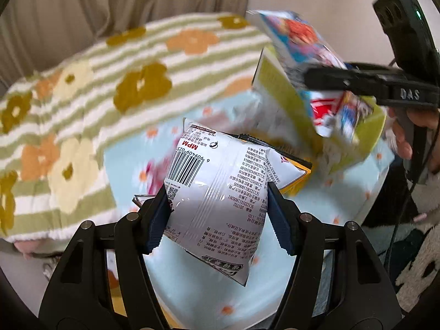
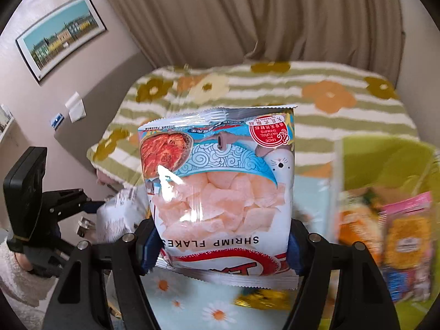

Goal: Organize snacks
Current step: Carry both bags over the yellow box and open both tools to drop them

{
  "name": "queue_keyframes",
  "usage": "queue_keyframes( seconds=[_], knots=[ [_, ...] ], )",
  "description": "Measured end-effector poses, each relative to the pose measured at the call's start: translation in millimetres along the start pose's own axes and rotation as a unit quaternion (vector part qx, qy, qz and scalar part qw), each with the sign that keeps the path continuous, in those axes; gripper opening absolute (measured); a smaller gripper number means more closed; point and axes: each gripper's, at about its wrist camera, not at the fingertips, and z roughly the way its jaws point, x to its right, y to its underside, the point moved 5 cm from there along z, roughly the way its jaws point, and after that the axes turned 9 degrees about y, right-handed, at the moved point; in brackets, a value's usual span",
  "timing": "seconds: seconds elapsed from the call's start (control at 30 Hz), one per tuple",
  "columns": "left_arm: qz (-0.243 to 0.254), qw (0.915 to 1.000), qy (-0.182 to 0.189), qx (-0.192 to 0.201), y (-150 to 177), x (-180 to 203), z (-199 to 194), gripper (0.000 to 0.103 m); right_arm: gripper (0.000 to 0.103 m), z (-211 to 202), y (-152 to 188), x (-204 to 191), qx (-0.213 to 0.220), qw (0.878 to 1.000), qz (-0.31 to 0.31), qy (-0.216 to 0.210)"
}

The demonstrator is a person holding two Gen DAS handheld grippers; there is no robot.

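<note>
Nearest the left wrist camera, the left gripper (image 1: 217,214) has its jaws pinching a white snack bag (image 1: 217,192), printed back and barcode facing up, held above the light blue flowered tablecloth (image 1: 198,288). In the right wrist view the right gripper (image 2: 224,243) has its jaws clamped on the lower part of a shrimp flakes bag (image 2: 220,187), which stands upright between the fingers with its print upside down. A little farther on, a yellow packet (image 1: 294,170) lies on the cloth just behind the white bag. Beyond that sits the green storage box (image 1: 368,134), already holding several packets, an orange and a pink one among them (image 2: 404,236); from the left view the shrimp flakes bag hangs right over the box's opening. Behind everything lies a striped flowered blanket (image 1: 82,104) in front of a curtain. The step in hand appears to be loading snacks into the box, with the right side about to deliver. The next move probably calls for lowering the shrimp flakes bag into a free gap beside the packets, then parting the jaws, while the left gripper waits with its bag so the two do not collide above the box.
</note>
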Motion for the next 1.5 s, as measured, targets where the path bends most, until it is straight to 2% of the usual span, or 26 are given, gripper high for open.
queue_keyframes(
  seconds=[0.1,0.23,0.47,0.6,0.77,0.93,1.0,1.03,1.07,1.13,1.27,1.5],
  knots=[
    [0.004,0.9997,0.000,0.024,-29,35,3,0.062,0.068,-34,-2,41,0.018,1.000,0.001,0.015],
    [0.000,0.9987,0.024,0.045,-63,86,17,0.062,0.068,-63,5,94,0.024,0.999,0.005,0.035],
    [-0.019,0.9966,0.048,0.063,-114,170,67,0.062,0.068,-91,25,170,0.030,0.998,0.029,0.040],
    [-0.053,0.9952,0.056,0.060,-127,196,102,0.062,0.068,-96,34,197,0.020,0.998,0.028,0.043],
    [-0.095,0.9926,0.061,0.044,-127,216,143,0.062,0.068,-90,47,222,0.002,0.998,0.045,0.036],
    [-0.106,0.9926,0.057,0.021,-125,223,164,0.066,0.068,-88,58,235,-0.006,0.997,0.066,0.030],
    [-0.113,0.9922,0.050,0.020,-123,221,165,0.085,0.068,-88,61,236,-0.008,0.997,0.074,0.031],
    [-0.113,0.9922,0.048,0.023,-122,219,164,0.101,0.068,-89,62,237,-0.009,0.997,0.076,0.033],
    [-0.111,0.9922,0.048,0.028,-122,219,161,0.103,0.068,-89,62,238,-0.010,0.996,0.078,0.035],
    [-0.107,0.9923,0.051,0.035,-120,219,153,0.103,0.068,-89,63,239,-0.013,0.996,0.080,0.036],
    [-0.102,0.9937,0.031,0.034,-114,212,139,0.103,0.068,-89,67,235,-0.016,0.996,0.077,0.042],
    [-0.109,0.9920,0.003,0.063,-98,200,115,0.103,0.069,-75,85,224,-0.035,0.995,0.074,0.060]
  ],
)
